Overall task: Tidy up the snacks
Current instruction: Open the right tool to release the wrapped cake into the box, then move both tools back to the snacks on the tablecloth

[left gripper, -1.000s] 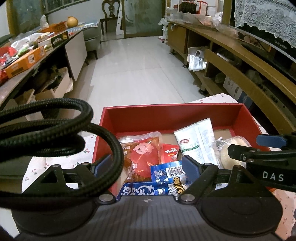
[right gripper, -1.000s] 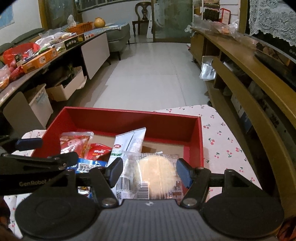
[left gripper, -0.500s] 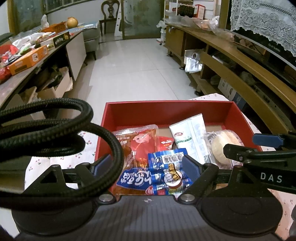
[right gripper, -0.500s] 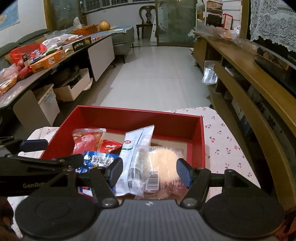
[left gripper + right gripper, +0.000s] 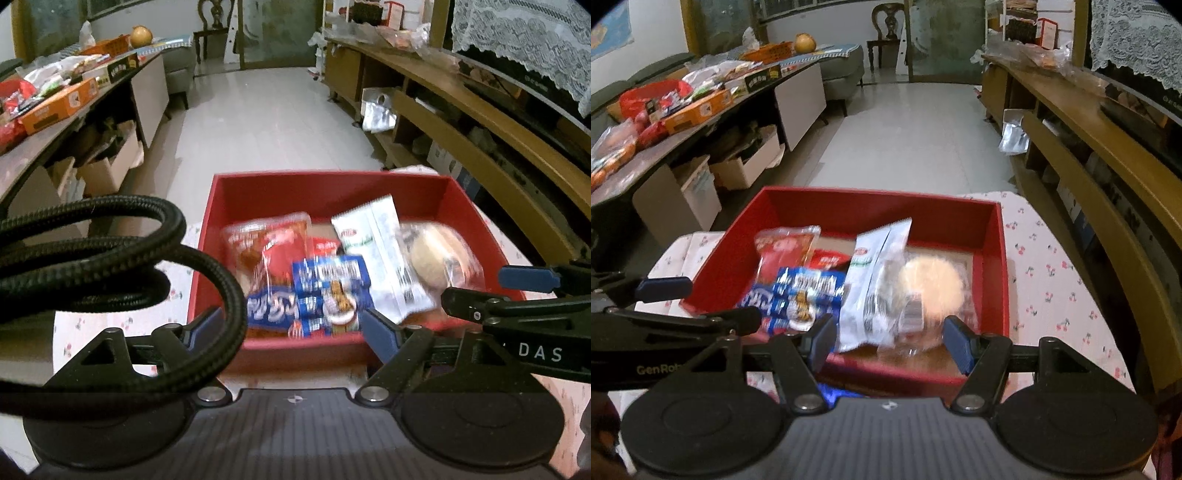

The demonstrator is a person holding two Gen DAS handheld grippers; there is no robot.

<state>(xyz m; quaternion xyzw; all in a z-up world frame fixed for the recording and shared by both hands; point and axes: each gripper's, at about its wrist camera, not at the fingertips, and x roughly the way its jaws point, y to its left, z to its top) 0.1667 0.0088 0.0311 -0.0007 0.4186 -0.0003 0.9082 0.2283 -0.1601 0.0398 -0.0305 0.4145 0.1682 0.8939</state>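
Observation:
A red box (image 5: 332, 199) (image 5: 879, 210) stands on the cherry-print tablecloth (image 5: 1052, 277). In it lie a red packet (image 5: 269, 243) (image 5: 783, 247), a blue packet (image 5: 325, 291) (image 5: 798, 291), a white-and-green pouch (image 5: 380, 254) (image 5: 871, 273) and a round cake in clear wrap (image 5: 432, 254) (image 5: 931, 284). My left gripper (image 5: 291, 328) hovers at the box's near wall, its jaws closing slightly, with nothing pressed between them. Beside it on the right, my right gripper (image 5: 890, 338) is open and holds nothing. Each gripper shows at the edge of the other's view.
A thick black cable (image 5: 110, 258) loops across the left of the left wrist view. A long counter (image 5: 683, 122) with boxes and bags runs along the left. Wooden shelving (image 5: 1089, 166) lines the right. Tiled floor (image 5: 916, 140) lies beyond the table.
Both grippers have drawn back toward me from over the box. The box's near wall now shows in both views. The snacks have not shifted.

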